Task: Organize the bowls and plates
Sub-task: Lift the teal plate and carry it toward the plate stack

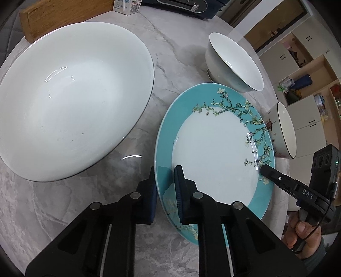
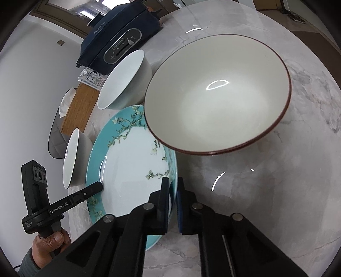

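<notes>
A teal-rimmed plate (image 1: 213,153) with a blossom pattern lies on the marble table (image 1: 170,53). My left gripper (image 1: 165,172) is shut on its left rim, one pad on top and one outside the edge. In the right wrist view my right gripper (image 2: 173,181) is shut on the opposite rim of the plate (image 2: 132,162). A large white bowl (image 1: 72,102) stands left of the plate. Beyond it are a smaller white bowl (image 1: 232,61) and a cream bowl (image 2: 217,95) with a red-brown rim. The cream bowl overlaps the plate's far edge in this view.
A dark blue appliance (image 2: 119,42) sits at the table's back, with a wooden board (image 1: 64,15) and a small carton (image 1: 127,6) beside it. A hand (image 2: 49,243) holds the left gripper's handle. Cabinets (image 1: 298,64) stand past the table's rounded edge.
</notes>
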The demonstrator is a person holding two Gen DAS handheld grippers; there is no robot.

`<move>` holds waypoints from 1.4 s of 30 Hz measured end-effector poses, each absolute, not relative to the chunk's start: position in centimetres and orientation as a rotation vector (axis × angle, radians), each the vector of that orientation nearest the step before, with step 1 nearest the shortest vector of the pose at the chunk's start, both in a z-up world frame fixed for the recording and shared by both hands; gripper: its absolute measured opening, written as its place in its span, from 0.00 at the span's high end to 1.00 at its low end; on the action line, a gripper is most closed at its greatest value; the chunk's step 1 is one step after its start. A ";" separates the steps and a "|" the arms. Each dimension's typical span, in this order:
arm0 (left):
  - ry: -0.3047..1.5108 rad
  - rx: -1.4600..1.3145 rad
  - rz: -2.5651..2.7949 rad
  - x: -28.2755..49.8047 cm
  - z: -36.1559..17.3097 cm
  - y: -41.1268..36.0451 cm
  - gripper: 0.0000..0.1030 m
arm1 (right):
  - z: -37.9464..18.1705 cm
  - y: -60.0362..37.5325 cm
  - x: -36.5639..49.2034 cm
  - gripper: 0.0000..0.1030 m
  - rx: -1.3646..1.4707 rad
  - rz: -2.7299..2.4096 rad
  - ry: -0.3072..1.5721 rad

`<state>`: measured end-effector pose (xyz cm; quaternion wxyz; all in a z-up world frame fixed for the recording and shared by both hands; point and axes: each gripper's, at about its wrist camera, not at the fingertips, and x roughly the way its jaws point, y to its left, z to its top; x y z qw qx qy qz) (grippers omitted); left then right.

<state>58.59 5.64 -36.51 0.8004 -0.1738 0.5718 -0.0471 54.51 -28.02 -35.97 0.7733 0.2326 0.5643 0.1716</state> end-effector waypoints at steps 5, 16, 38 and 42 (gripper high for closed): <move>1.198 -0.340 -0.100 57.9 -35.3 5.3 0.88 | -35.3 -27.8 54.1 0.92 0.504 0.371 1.210; 1.132 -0.327 -0.123 53.8 -32.4 4.9 0.88 | -32.9 -27.4 51.3 0.91 0.470 0.388 1.180; 1.065 -0.338 -0.147 33.1 -26.0 9.6 0.88 | -27.1 -22.6 34.7 0.88 0.361 0.495 1.146; 1.095 -0.333 -0.149 29.8 -27.6 9.6 0.88 | -28.4 -21.9 31.8 0.88 0.363 0.481 1.180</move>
